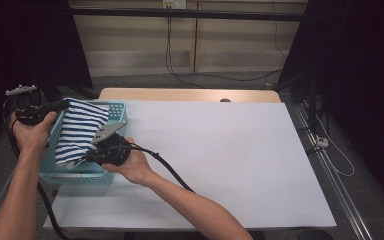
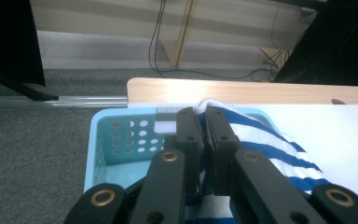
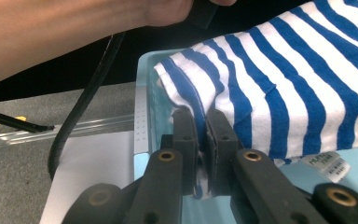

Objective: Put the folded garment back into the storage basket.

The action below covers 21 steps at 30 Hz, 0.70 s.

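A folded blue-and-white striped cloth (image 1: 80,131) hangs over a light blue perforated basket (image 1: 118,111) at the table's left edge. My left gripper (image 1: 64,105) is shut on the cloth's far top edge; in the left gripper view the jaws pinch the striped cloth (image 2: 265,149) at the left gripper (image 2: 204,122). My right gripper (image 1: 87,156) is shut on the cloth's near lower edge. The right gripper view shows the right gripper (image 3: 203,122) clamping a fold of striped cloth (image 3: 298,79), with a small white label (image 3: 328,165) near it.
The basket (image 2: 103,140) sits on a large white sheet (image 1: 220,160) covering the wooden table (image 1: 190,94). A black cable (image 1: 167,167) trails from the right gripper across the sheet. Grey carpet and a metal rail (image 2: 51,100) lie left of the table.
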{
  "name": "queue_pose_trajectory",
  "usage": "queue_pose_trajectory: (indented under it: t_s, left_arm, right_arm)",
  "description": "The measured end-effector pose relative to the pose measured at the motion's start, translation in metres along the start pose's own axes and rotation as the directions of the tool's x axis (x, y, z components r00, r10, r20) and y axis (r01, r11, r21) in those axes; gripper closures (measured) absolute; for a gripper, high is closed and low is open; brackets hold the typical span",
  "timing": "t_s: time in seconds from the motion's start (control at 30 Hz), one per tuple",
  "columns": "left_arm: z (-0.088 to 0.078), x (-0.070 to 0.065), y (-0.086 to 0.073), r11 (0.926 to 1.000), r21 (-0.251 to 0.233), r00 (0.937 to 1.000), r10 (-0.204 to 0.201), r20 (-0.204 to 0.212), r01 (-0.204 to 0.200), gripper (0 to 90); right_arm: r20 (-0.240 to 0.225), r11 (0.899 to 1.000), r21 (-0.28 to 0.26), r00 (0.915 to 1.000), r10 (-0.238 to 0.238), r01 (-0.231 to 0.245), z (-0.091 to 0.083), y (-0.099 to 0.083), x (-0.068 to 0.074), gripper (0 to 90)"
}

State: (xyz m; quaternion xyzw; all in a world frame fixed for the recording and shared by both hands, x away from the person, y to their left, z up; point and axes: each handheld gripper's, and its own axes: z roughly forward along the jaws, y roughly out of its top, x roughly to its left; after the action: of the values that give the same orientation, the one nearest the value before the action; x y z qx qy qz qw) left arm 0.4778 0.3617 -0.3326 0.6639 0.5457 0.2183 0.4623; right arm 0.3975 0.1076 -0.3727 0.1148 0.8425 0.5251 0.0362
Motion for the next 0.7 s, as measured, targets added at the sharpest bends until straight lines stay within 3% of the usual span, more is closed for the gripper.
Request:
queue_pose_trajectory:
  t_s: [0.27, 0.37, 0.7]
  left_arm:
    - [0.008, 0.002, -0.003, 0.9998, 0.02, 1.0, -0.003, -0.008, 0.004, 86.1]
    - [0.011, 0.003, -0.005, 0.9992, 0.037, 0.9999, 0.013, -0.009, -0.013, 86.0]
    - [0.023, 0.009, -0.014, 0.9973, 0.072, 0.9995, -0.005, -0.031, 0.007, 86.1]
  right_arm:
    - [0.004, 1.0, 0.017, 1.0, 0.005, -0.005, 0.005, -0.004, -0.002, 84.9]
    - [0.003, 1.0, 0.021, 1.0, 0.002, -0.002, 0.007, -0.004, -0.002, 84.9]
    - [0.01, 0.999, 0.045, 0.9997, 0.023, -0.023, 0.017, -0.011, -0.006, 84.9]
